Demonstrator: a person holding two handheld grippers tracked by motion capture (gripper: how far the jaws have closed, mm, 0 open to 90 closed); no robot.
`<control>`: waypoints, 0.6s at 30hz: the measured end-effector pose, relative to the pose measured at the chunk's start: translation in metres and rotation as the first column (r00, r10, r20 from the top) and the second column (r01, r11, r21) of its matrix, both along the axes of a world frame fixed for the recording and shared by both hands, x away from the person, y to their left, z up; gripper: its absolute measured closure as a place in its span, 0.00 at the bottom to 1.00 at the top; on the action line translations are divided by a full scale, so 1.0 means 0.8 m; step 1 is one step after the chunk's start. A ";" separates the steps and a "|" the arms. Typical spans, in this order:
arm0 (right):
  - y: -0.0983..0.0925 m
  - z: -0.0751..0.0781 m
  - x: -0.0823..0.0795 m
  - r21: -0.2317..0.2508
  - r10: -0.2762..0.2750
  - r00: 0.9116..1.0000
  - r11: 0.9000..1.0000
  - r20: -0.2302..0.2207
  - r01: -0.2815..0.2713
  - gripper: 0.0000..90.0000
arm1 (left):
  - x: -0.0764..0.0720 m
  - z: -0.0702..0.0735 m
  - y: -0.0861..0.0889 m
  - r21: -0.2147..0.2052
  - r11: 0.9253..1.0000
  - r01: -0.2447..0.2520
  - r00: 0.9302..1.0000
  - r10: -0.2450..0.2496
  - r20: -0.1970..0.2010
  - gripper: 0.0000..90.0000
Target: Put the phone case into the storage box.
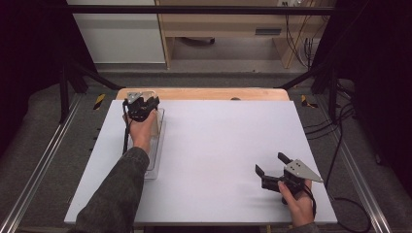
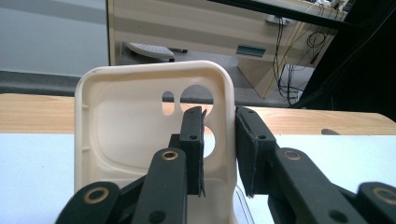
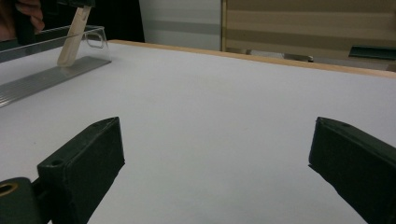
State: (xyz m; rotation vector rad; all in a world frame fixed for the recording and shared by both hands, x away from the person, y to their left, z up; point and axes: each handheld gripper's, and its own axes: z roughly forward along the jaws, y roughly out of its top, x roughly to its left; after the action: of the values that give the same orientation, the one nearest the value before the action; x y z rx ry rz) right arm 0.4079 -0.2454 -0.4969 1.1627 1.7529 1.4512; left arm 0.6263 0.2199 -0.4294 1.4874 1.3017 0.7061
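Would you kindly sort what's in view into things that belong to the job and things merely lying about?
In use:
- cream phone case, gripped by left tool
- clear tray
- right tool, open

Lying about:
- wooden desk
- cables

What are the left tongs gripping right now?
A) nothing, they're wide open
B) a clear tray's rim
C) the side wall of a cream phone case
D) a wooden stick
C: in the left gripper view the left tongs have one jaw inside and one outside the right wall of the cream phone case, held upright; the right tongs hang open over the table.
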 end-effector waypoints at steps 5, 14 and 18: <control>0.000 0.000 0.000 -0.001 0.001 1.000 1.000 0.001 -0.001 0.04 | 0.000 0.000 0.000 -0.003 1.000 0.003 1.000 -0.003 -0.002 0.82; 0.001 0.000 0.000 0.002 0.001 1.000 1.000 0.000 -0.001 0.04 | -0.001 0.002 0.001 -0.002 1.000 0.008 1.000 -0.008 -0.002 0.80; 0.001 0.001 0.000 0.001 0.002 1.000 1.000 0.003 -0.002 0.04 | -0.002 0.003 0.001 -0.001 1.000 0.009 1.000 -0.009 0.003 0.78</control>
State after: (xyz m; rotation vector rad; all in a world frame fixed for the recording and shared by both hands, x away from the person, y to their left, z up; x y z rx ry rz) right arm 0.4075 -0.2443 -0.4963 1.1597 1.7519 1.4547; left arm 0.6243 0.2203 -0.4267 1.4900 1.2922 0.7009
